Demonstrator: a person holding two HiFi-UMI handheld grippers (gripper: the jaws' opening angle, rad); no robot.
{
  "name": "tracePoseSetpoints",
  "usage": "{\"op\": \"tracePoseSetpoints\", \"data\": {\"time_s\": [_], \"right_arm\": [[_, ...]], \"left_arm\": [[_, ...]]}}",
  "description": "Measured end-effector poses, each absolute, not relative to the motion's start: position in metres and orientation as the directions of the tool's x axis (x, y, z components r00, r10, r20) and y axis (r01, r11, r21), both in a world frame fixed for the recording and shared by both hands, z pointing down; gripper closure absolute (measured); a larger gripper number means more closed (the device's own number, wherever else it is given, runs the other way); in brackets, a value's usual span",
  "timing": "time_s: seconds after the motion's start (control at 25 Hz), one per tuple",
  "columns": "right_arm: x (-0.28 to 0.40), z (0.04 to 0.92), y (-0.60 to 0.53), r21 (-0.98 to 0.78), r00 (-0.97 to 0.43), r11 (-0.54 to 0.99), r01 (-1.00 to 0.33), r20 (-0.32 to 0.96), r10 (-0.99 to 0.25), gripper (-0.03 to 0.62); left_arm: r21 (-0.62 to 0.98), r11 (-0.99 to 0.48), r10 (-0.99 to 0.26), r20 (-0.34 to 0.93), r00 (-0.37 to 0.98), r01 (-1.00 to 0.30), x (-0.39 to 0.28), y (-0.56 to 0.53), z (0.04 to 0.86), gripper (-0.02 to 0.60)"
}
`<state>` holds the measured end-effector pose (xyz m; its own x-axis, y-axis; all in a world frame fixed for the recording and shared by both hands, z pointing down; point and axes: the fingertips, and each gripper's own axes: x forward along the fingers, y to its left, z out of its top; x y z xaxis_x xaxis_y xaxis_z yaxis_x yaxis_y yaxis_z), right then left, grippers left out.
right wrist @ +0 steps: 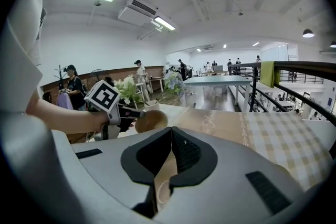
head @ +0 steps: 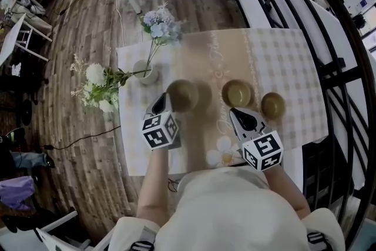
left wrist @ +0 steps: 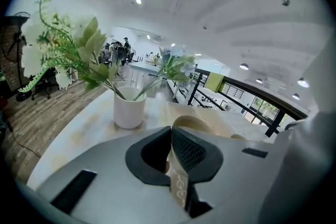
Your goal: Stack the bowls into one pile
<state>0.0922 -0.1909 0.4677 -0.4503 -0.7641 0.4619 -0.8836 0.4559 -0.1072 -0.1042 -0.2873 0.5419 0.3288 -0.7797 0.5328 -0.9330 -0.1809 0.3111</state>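
A small table under a beige patterned tablecloth stands on a wooden floor beside a black railing, and we look steeply down on it. No pile exists yet. All three bowls sit apart in a loose row, so we judge the task to be at its first lift, with both placements left to do. Nearest us, the right gripper rests low over the cloth with its jaws pressed together and nothing between them; in its own view only tablecloth shows through the slit. The left gripper has its jaws pinched on the near rim of the left bowl, and in its own view the thin pale rim runs up between the pads. From the shadow thrown to the bowl's right, we think it hangs just clear of the cloth. The middle bowl lies just beyond the right gripper's tip, and the right bowl sits near it on the far side, neither one touched. Farther off, a white vase of flowers stands at the table's left edge, close to the lifted bowl's path.
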Motion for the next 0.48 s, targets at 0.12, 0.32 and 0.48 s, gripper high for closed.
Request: {"op": "tracePoseSetpoints", "data": {"time_s": [0.12, 0.32, 0.48], "right_arm": [[0.1, 0.463, -0.188, -0.109, -0.47, 0.475, -0.873, 0.447, -0.762, 0.592], [0.119, 0.456, -0.182, -0.109, -0.5, 0.507, -0.855, 0.432, -0.75, 0.592], [0.139, 0.447, -0.177, -0.115, -0.52, 0.527, -0.842, 0.427, -0.739, 0.592]], "left_arm": [[0.31, -0.187, -0.789, 0.518, 0.33, -0.932, -0.093, -0.28, 0.531, 0.571], [0.314, -0.184, -0.809, 0.49, 0.325, -0.931, -0.07, -0.271, 0.511, 0.571], [0.325, -0.177, -0.82, 0.474, 0.322, -0.929, -0.047, -0.263, 0.494, 0.572]]}}
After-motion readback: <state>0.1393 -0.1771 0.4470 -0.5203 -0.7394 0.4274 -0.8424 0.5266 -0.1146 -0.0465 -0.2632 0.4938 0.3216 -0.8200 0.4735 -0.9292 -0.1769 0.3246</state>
